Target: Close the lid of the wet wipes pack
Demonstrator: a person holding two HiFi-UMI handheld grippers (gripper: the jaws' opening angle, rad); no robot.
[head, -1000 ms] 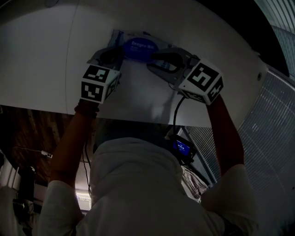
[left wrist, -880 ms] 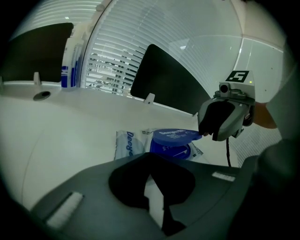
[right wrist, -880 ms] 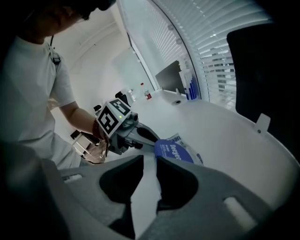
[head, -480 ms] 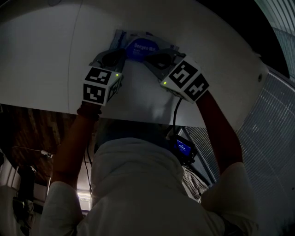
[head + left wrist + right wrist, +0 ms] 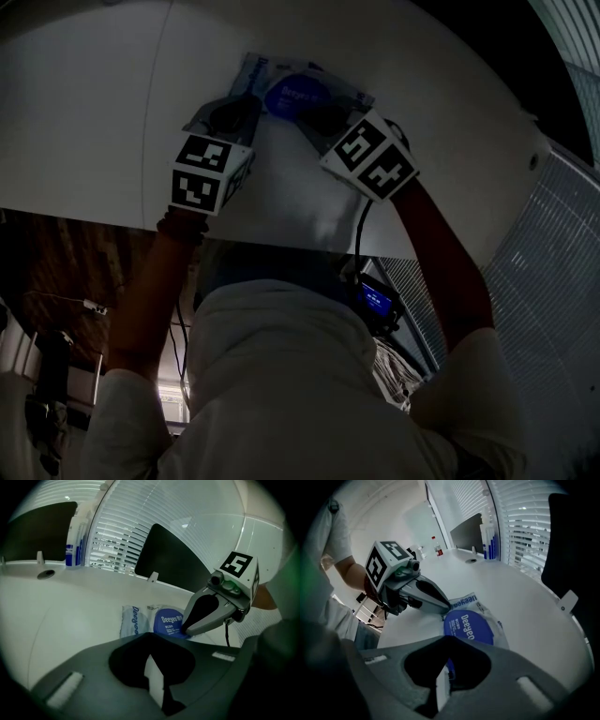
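The wet wipes pack (image 5: 251,80) lies flat on the white table (image 5: 112,112), its round blue lid (image 5: 292,95) facing up. In the left gripper view the pack (image 5: 132,622) and the lid (image 5: 168,622) show just beyond my jaws. My left gripper (image 5: 149,637) is shut, and its tip sits at the pack's near left corner (image 5: 461,603). My right gripper (image 5: 449,643) is shut with nothing between its jaws; it points steeply down at the lid (image 5: 471,626), with its tip (image 5: 184,631) at the lid's near edge. Contact is hidden by the jaws.
The table's curved front edge (image 5: 281,246) runs just below both grippers. Far across the table are a cable hole (image 5: 46,573), blue-and-white bottles (image 5: 488,544) and a small red-capped bottle (image 5: 437,551). A dark screen (image 5: 171,557) and window blinds (image 5: 126,536) stand behind.
My right gripper's jaws went from open to shut. It tipped downward and sank left onto the blue lid. The left gripper and the pack stayed where they were.
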